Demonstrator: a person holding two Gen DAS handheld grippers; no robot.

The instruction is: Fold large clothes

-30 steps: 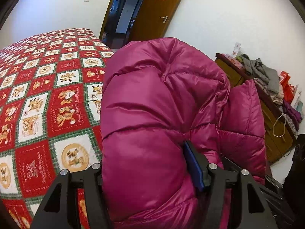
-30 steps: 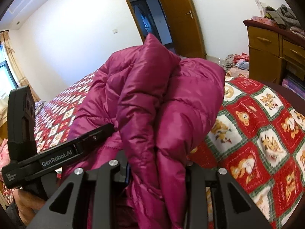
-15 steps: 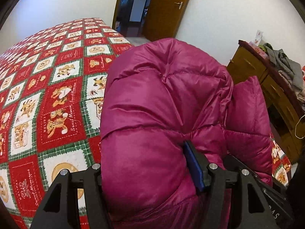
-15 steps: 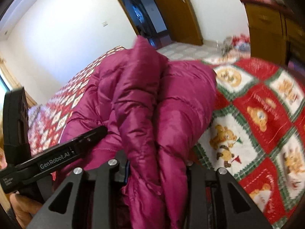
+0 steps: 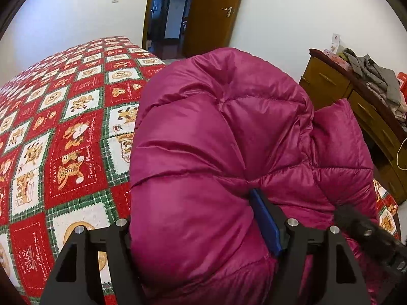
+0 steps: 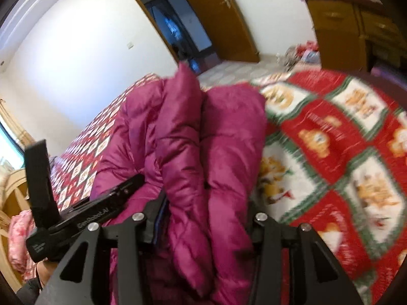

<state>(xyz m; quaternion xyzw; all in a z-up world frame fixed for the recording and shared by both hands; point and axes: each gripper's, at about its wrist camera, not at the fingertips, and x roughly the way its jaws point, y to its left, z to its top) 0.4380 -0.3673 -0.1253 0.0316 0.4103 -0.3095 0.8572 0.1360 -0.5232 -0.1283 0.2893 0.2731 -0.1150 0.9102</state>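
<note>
The magenta puffer jacket (image 5: 218, 167) sits lower over the bed than a second ago, its folded bulk settling toward the red-and-green teddy-bear bedspread (image 5: 63, 132) — the doorway (image 5: 165, 12) and wooden dresser (image 5: 356, 106) have risen in the left wrist view. The left gripper (image 5: 203, 228) has just been opening its jaws, yet the thick quilted fold still fills the gap and the blue pad (image 5: 264, 223) still dents the fabric. The right gripper (image 6: 206, 218) has also just been opening; two padded folds stand between its jaws and touch both sides. Its view is blurred now. The jacket is shiny, puffy, stitched in wide channels, doubled over into a rounded bundle.
</note>
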